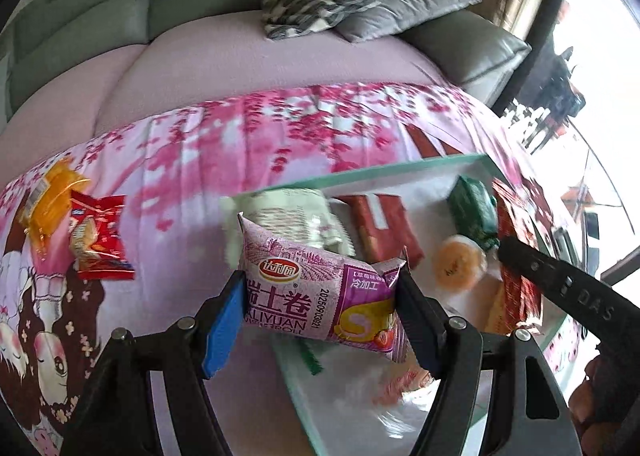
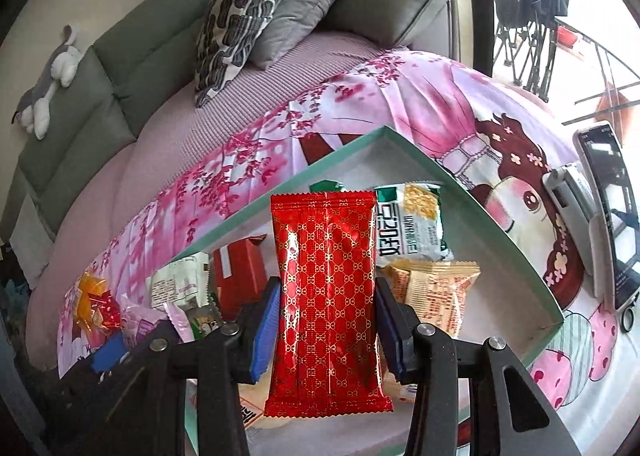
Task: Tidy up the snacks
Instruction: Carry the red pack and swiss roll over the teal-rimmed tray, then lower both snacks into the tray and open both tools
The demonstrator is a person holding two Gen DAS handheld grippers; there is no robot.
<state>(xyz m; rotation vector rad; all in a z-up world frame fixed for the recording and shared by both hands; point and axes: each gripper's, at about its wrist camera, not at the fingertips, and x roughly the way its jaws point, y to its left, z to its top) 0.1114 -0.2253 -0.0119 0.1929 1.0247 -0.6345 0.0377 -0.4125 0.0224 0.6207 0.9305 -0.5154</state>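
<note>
Over the tray (image 2: 472,192) I hold both grippers loaded: my left gripper (image 1: 320,296) clamps a puffy purple roll pack (image 1: 316,296) by its sides, and my right gripper (image 2: 326,312) pinches a flat, glossy red pouch (image 2: 326,296) upright. I judge the job well along; several crinkly packs, a red box (image 1: 380,228) and a round jelly cup (image 1: 460,264) already lie inside. Two foil snacks (image 1: 76,228) wait on the printed cloth (image 1: 260,128), well apart from the tray.

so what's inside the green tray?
Green tray holds a white-green packet, beige packet, red box and others. The held red packet hides what's under it.
</note>
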